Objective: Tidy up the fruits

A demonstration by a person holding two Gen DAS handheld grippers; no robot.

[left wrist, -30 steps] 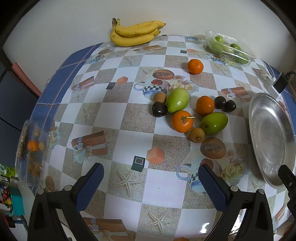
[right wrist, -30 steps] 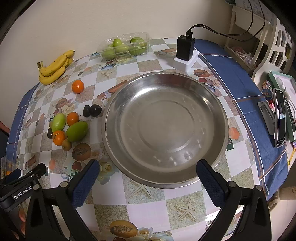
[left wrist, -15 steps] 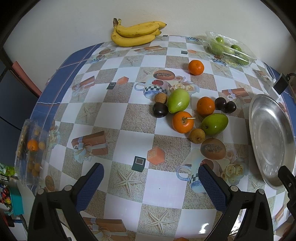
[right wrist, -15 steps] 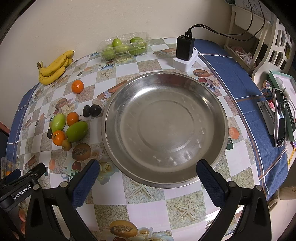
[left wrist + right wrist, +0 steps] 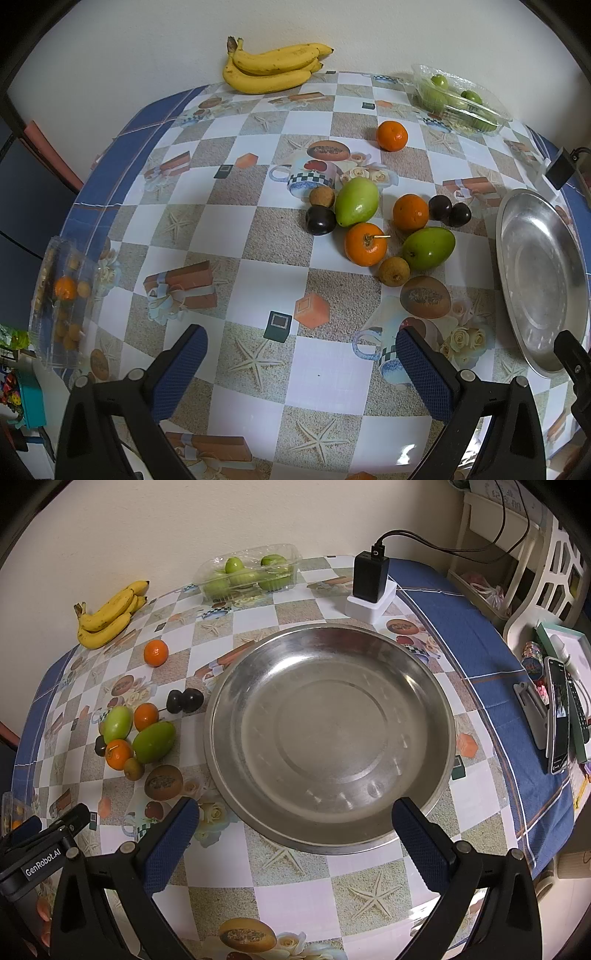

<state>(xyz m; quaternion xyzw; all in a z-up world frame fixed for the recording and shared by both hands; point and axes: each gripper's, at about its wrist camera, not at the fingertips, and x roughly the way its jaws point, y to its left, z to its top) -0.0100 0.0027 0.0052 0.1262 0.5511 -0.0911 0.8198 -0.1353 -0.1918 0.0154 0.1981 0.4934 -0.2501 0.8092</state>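
While both tongs, left (image 5: 301, 363) and right (image 5: 295, 836), gape empty, loose fruit (image 5: 369, 225) clusters mid-table. Bananas (image 5: 273, 68) lie at the far edge, beside the wall.

The table (image 5: 295, 897) carried a checked, printed oilcloth with blue borders. A steel dish (image 5: 328, 834) lay toward its right side. Beside the dish's left rim sat a cluster: two green mangoes (image 5: 428, 248), oranges (image 5: 366, 244), dark plums (image 5: 320, 220) and small brown fruits (image 5: 394, 271). One orange (image 5: 392, 136) lay apart, nearer the far edge. Bananas (image 5: 271, 70), a clear punnet of green fruit (image 5: 248, 576) and a charger block (image 5: 370, 590) stood along the far edge. Another clear punnet (image 5: 61, 302) lay at the left edge.
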